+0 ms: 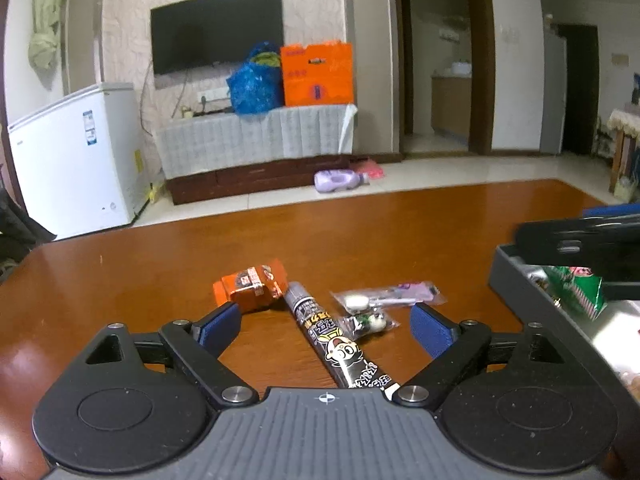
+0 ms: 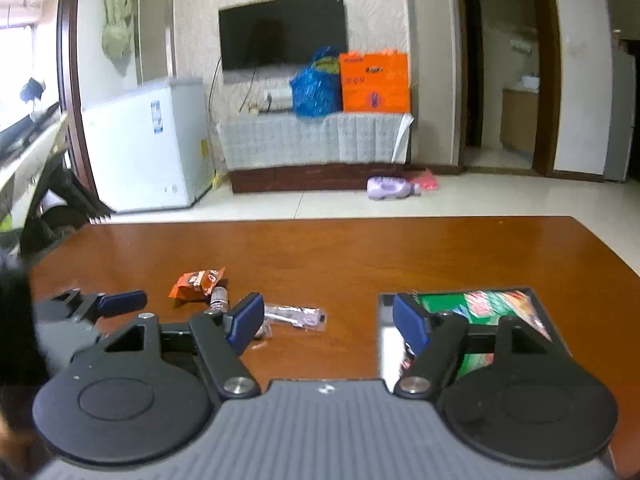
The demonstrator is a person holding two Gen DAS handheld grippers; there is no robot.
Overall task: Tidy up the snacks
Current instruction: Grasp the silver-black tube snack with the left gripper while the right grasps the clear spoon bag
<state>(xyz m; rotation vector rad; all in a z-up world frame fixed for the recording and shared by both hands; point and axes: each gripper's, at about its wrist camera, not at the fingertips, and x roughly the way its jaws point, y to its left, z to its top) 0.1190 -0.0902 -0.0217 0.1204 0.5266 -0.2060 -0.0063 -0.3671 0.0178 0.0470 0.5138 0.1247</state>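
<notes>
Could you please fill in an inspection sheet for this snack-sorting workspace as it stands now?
Surface: brown wooden table, glossy.
Job's things: orange snack pack, long black stick snack, clear candy packets loose on the table; grey tray holds a green packet.
Clutter: nothing seen on the table.
Grippers: left gripper open over the stick snack; right gripper open, beside the tray.
Cables: cords under the wall TV.
Surroundings: white chest freezer, blue bag, orange box, purple bottle on the floor.
</notes>
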